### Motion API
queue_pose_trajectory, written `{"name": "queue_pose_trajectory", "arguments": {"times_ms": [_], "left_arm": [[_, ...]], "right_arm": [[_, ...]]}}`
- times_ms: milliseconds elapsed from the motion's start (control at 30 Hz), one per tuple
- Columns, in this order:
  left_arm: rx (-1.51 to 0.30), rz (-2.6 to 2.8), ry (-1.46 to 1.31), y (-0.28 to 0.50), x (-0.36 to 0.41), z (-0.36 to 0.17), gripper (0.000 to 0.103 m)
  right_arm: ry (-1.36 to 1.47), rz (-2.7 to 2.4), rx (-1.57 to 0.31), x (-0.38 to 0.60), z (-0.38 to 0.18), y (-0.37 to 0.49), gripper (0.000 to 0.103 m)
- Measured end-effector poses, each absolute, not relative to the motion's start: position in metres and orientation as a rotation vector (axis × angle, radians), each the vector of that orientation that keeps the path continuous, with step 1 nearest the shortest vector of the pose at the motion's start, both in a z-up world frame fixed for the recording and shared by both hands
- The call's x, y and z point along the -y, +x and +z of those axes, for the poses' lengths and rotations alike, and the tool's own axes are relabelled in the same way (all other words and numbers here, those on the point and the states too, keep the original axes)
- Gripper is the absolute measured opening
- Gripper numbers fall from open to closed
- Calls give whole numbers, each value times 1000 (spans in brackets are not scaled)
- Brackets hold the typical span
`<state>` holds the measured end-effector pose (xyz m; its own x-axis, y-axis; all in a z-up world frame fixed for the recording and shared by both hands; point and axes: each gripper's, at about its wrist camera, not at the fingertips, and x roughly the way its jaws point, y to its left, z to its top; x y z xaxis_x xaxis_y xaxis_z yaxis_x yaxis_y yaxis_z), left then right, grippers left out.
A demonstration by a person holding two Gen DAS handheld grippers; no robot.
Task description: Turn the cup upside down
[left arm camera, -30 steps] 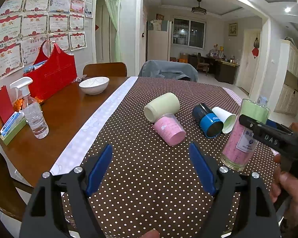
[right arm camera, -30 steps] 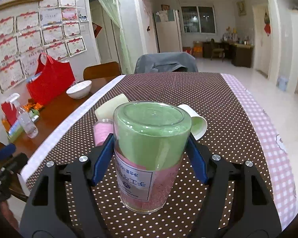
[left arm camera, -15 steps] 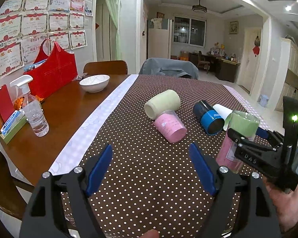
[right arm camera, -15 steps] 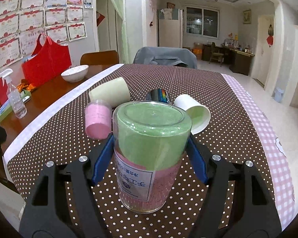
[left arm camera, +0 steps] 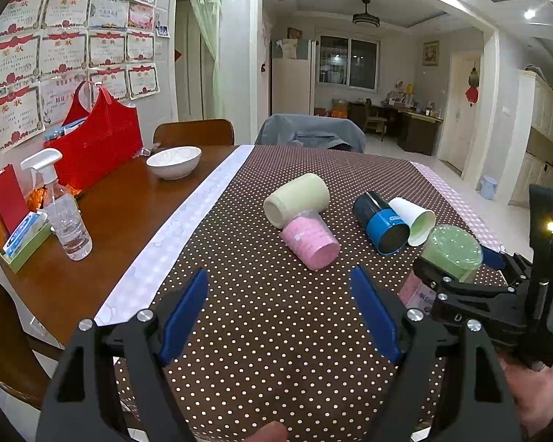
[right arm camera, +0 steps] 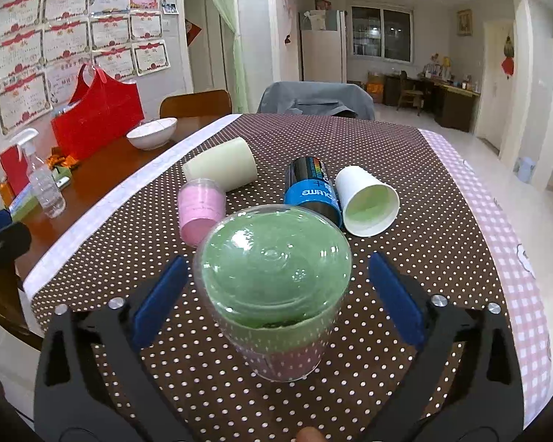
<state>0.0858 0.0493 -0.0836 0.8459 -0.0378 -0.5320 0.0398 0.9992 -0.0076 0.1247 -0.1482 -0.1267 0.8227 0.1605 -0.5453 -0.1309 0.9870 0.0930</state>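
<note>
The clear green-and-pink cup (right arm camera: 273,287) stands base-up on the polka-dot desk (right arm camera: 416,199), apparently already flipped, so the right gripper (right arm camera: 273,302) has its fingers spread clear of it, while the left gripper (left arm camera: 280,316) hangs wide open and empty.

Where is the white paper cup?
The white paper cup lies on its side on the dotted brown tablecloth, right of the blue-and-black can, beyond the green-and-pink plastic cup.

Two low wrist views along the dotted tablecloth (left arm camera: 276,313), sharing the toppled cups (right arm camera: 217,169).
</note>
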Motion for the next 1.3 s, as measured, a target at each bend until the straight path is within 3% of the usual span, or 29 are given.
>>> {"name": "queue_pose_trajectory", "arguments": {"times_ms": [733,1300], "left_arm": [[-478,-68,47,55,-27,-54,79],[-372,-107,76,11,-11,-20,79]], "right_arm": [[277,145,-544,200,-64,82,97],[231,61,-345,210,-12,-2,97]]}}
